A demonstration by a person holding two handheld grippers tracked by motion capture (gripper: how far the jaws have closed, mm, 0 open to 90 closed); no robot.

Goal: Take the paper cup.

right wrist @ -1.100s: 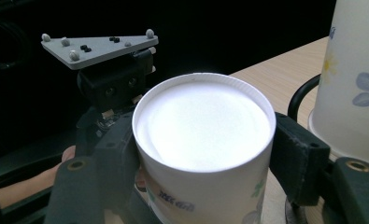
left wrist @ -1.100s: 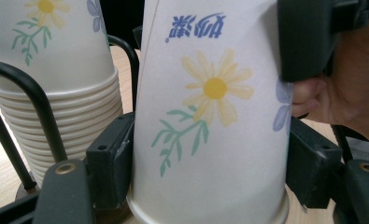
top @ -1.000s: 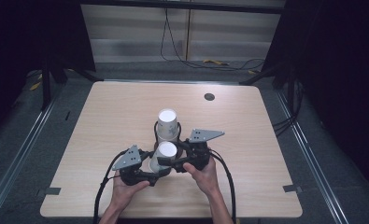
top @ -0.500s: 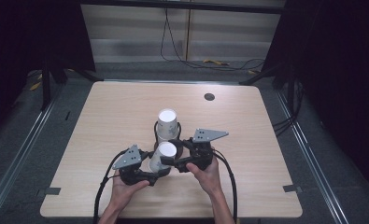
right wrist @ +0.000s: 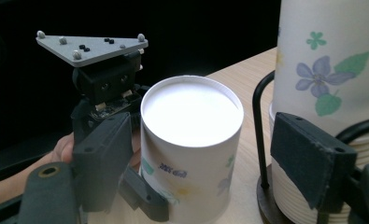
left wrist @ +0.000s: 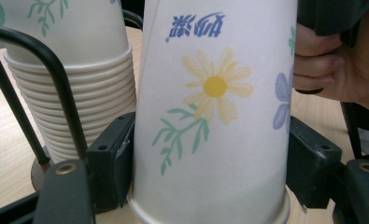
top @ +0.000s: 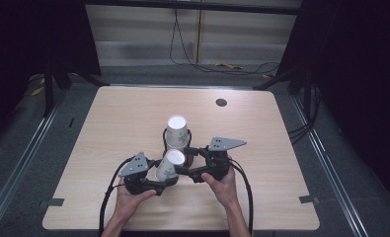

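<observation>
- Worktop (top: 261, 128): pale wood-grain, flat and bare around the work; a black wire holder (top: 165, 134) stands near its middle with a stack of cups (top: 176, 129) nested upside down in it.
- Single paper cup (top: 170, 165): upside down, tilted, just in front of the stack and, in the high view, lifted at my left gripper (top: 159, 181).
- Left gripper: clamped on the cup's lower wall near the rim, one pad on each side.
- Right gripper (top: 186, 160): jaws have just been opening and stand apart, one either side of the cup's closed end, pads clear of the paper.
- Handling, my judgement: very light, thin-walled, crushes easily, smooth printed skin may slip. Best hold is low by the rolled rim (left wrist: 205, 215), where the wall is stiffest, with gentle pressure.
</observation>
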